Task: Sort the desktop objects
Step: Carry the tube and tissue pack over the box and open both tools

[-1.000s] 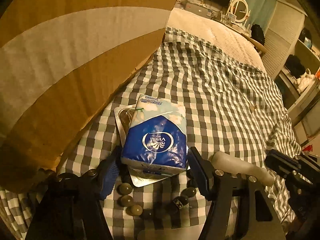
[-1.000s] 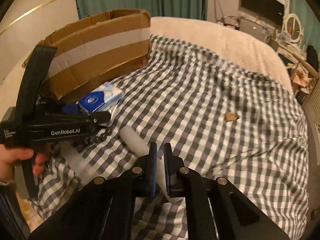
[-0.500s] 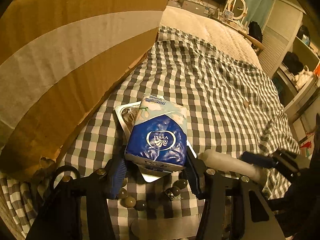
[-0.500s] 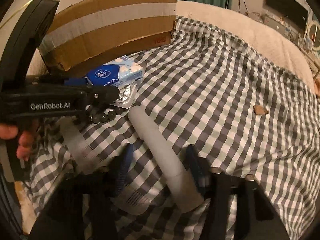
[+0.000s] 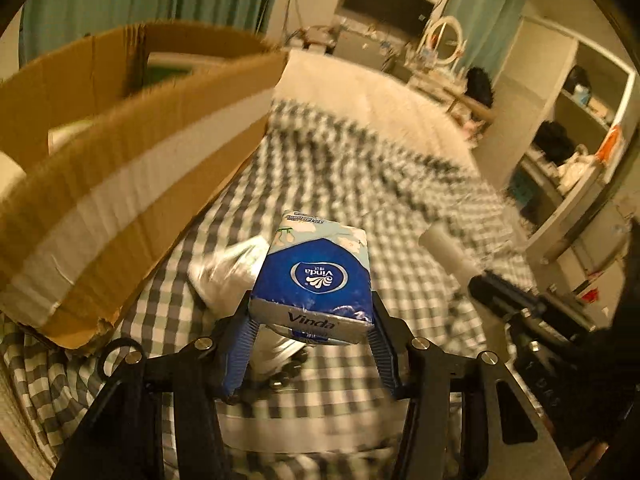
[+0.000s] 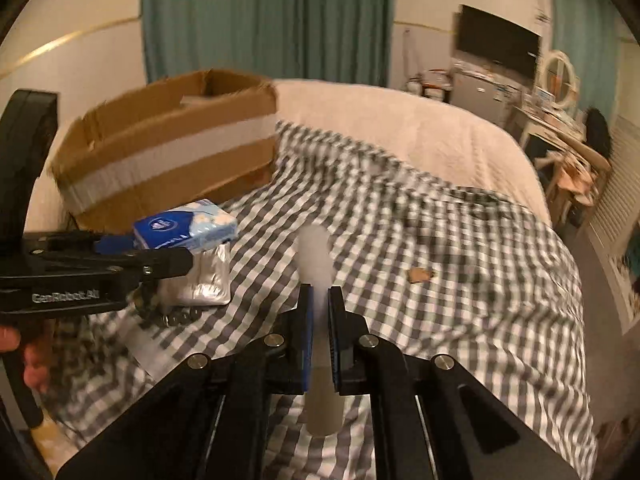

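My left gripper [image 5: 310, 320] is shut on a blue Vinda tissue pack [image 5: 314, 276] and holds it raised off the checked blanket [image 5: 360, 184]. The same tissue pack [image 6: 186, 230] and left gripper [image 6: 132, 250] show at the left of the right wrist view. My right gripper [image 6: 319, 308] is shut on a whitish translucent tube [image 6: 316, 256], lifted above the blanket. An open cardboard box [image 5: 120, 152] with a pale tape band stands at the left, close beside the tissue pack. A silver blister pack [image 6: 208, 280] and a dark bead bracelet [image 6: 180, 316] lie under the left gripper.
The bed [image 6: 420, 136] runs back to a white fleece cover. A small brown scrap [image 6: 419, 275] lies on the blanket at right. Shelves [image 5: 568, 152] and a desk with a round mirror [image 5: 442, 36] line the right side. A hand [image 6: 24, 356] holds the left gripper's handle.
My left gripper shut on the tissue pack and lifted it off the blister pack. My right gripper opened, closed on the tube and raised it.
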A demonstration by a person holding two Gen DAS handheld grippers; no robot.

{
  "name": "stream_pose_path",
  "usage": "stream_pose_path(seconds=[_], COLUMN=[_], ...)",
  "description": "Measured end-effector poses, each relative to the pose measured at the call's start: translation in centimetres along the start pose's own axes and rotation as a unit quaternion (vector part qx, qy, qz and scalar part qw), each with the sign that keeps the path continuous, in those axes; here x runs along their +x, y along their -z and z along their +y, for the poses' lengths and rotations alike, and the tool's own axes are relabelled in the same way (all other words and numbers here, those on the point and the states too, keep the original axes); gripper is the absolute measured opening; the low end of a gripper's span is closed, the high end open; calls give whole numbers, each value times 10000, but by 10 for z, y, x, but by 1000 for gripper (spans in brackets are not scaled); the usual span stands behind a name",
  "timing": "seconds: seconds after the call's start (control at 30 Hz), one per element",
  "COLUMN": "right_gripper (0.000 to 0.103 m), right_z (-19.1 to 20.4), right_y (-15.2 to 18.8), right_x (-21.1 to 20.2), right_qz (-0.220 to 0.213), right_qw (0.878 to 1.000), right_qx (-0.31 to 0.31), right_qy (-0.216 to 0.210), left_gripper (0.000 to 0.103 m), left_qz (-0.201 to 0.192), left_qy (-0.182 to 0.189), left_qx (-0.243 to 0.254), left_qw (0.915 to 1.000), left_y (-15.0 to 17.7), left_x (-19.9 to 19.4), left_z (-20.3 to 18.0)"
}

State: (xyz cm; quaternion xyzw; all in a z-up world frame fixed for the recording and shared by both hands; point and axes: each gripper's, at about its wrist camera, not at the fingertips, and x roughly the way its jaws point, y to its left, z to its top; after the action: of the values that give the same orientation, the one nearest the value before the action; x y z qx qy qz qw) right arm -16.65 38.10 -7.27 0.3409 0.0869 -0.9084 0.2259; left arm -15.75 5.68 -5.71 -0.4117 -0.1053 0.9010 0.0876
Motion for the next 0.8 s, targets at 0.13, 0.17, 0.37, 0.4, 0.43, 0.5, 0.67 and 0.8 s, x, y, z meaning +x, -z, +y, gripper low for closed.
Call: stream_pose_path(seconds=[0.13,0.17,0.37,0.4,0.43,0.5,0.67,0.8], right_gripper=[6,6,6,6,6,6,7,9], right_z=[-4,-3,11,16,23,39,88,117], right_y=[-4,-7,-32,-38,-45,-65,-129,-170], right_x=[-26,-34,-61,-62,-62,-60,-42,-26], right_qz=[-165,-253,-481,-497,-533,-578,-721,-971], right_qw=[9993,9991,9963,9956,9943,9907,9817,9692], right_qx=[306,347,637,669,716,842,944,1220], right_qy=[-104,-69,-307,-438,-585,-902,-1489,-1904], left_gripper=[54,53,54,54,54,54,54,54], left_qz=[-324,-411,-1210,-1339,-1424,-1503,-1796,-1795], left_qy=[270,320,432,412,395,345,18,-169], left_qx=[-60,-76,-142,-180,-241,-390,-852,-1150], left_qw=[9991,9986,9916,9900,9887,9873,9800,9769], left_y=[-10,-14,-44,-50,-56,-68,-86,-100], left_x=[-25,-33,-93,-103,-112,-125,-145,-145], left_z=[-4,-4,9,14,20,35,83,122])
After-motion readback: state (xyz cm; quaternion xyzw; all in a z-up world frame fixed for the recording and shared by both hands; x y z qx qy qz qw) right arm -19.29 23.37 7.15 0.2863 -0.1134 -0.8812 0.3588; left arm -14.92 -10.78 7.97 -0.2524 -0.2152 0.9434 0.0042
